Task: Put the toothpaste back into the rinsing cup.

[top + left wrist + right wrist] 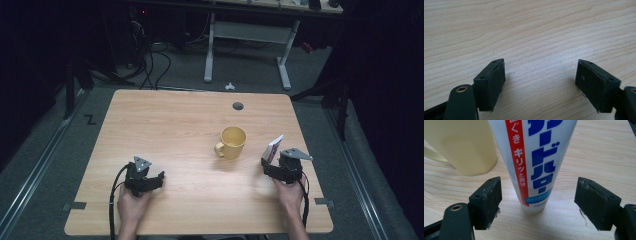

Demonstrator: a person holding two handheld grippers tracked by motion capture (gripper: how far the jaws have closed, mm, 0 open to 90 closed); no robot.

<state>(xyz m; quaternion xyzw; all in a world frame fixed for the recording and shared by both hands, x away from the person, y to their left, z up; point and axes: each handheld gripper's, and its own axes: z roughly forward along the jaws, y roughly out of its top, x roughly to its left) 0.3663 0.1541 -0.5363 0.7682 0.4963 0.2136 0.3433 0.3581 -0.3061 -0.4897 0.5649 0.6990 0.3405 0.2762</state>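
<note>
The left gripper [150,179] rests released on the tabletop [170,125], while the right gripper's [537,202] fingers [487,202] stand spread on either side of the upright toothpaste tube [536,165], not touching it, with the yellow mug [232,142] just beyond.

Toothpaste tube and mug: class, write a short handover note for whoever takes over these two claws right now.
Left claw: open, holding nothing, low over the bare table.
Right claw: open, one jaw on each side of the toothpaste tube, not touching it.
The tube stands upright on its cap at the table's right; the yellow mug stands just to its left, apart from it.
Done: right claw lined up on the tube.
Left: shut on the tube and lift; probably it goes into the mug.
</note>
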